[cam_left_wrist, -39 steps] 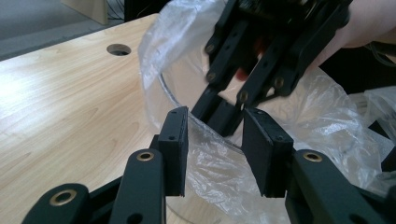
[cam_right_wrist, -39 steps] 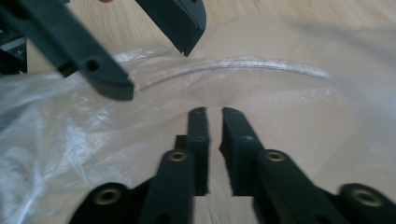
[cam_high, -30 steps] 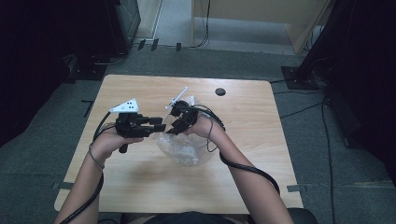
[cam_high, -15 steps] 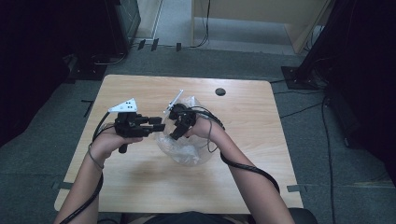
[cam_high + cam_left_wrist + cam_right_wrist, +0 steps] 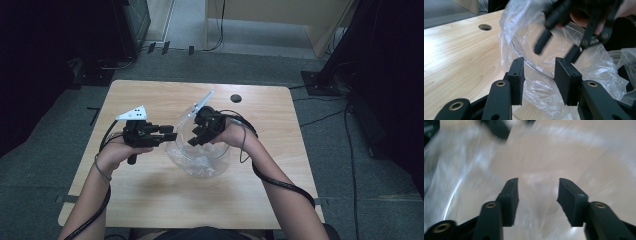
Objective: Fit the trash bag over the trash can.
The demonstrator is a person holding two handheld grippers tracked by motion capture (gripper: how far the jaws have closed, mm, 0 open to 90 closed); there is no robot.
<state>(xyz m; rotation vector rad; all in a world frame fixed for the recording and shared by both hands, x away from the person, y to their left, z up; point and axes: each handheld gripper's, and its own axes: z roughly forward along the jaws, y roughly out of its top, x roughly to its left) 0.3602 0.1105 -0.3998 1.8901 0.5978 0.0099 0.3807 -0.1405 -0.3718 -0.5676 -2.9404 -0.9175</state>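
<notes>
A clear round bowl (image 5: 200, 162) stands mid-table with a crumpled clear plastic bag (image 5: 541, 91) in it and over its rim (image 5: 534, 67). My left gripper (image 5: 171, 136) lies level at the bowl's left edge. Its jaws stand apart in the left gripper view (image 5: 539, 62), with the bagged rim just beyond them and no pad pressing on it. My right gripper (image 5: 195, 141) points down into the bowl from the right, blurred (image 5: 556, 51). Its jaws (image 5: 537, 181) have just been closing but stand open, with nothing between them and blurred plastic (image 5: 461, 170) beyond.
The wooden table (image 5: 150, 200) has a small round hole (image 5: 235, 98) near its far edge. Cables trail from both grippers along the forearms. Dark equipment and stands ring the table on the grey floor.
My right gripper has risen a little over the bowl and moved slightly. The left gripper has stayed put at the bowl's left edge.
</notes>
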